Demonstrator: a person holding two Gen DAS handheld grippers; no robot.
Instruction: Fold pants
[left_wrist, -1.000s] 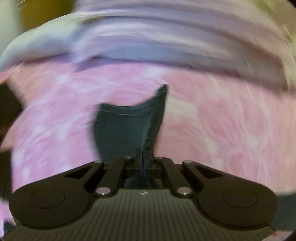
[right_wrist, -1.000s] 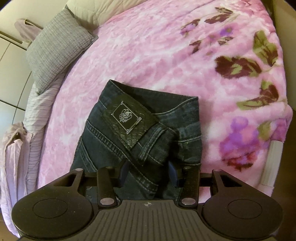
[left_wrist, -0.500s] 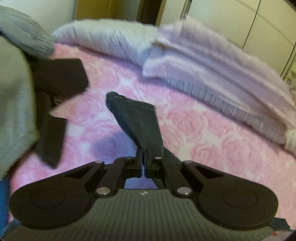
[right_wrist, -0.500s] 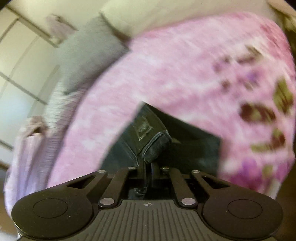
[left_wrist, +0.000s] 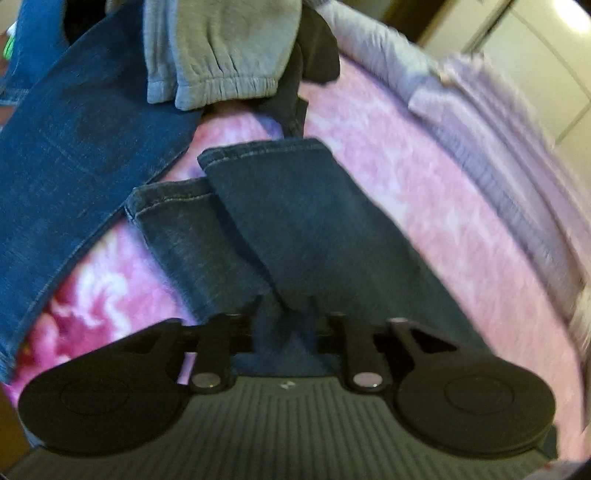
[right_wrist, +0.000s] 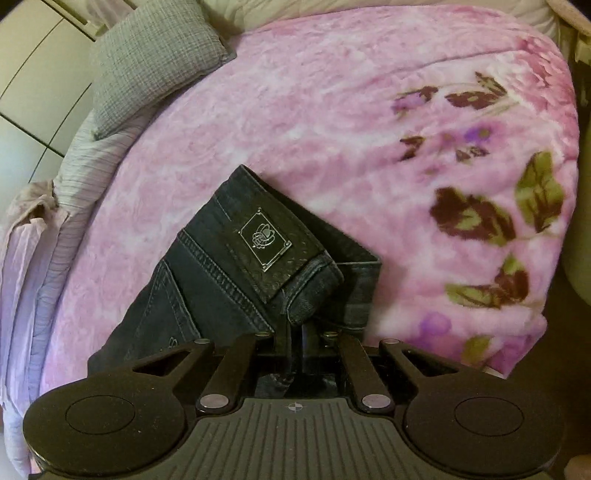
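Your left gripper (left_wrist: 284, 321) hides its own fingertips: dark denim bunches up between the jaws, which stand partly apart, and through the motion blur you cannot tell whether they are pinching the cloth or only resting over it. The upper part of that view is blocked by a grey sleeve cuff (left_wrist: 221, 85) and a brighter blue denim panel (left_wrist: 74, 166) running off the left edge; what that panel belongs to cannot be made out. Your right gripper (right_wrist: 295, 332) has its jaws drawn close together on a fold of the waistband, though the contact point sits in shadow.

The pants (right_wrist: 236, 280) are dark blue-black jeans lying on the pink floral blanket (right_wrist: 369, 129). At the waist end you see a black embossed patch with a metal emblem plate (right_wrist: 264, 240), and the waistband is curled over on itself. At the other end, the two leg hems (left_wrist: 236, 177) lie side by side, one overlapping the other, flat on the blanket. A grey pillow (right_wrist: 155, 62) sits well apart at the bed's far side.
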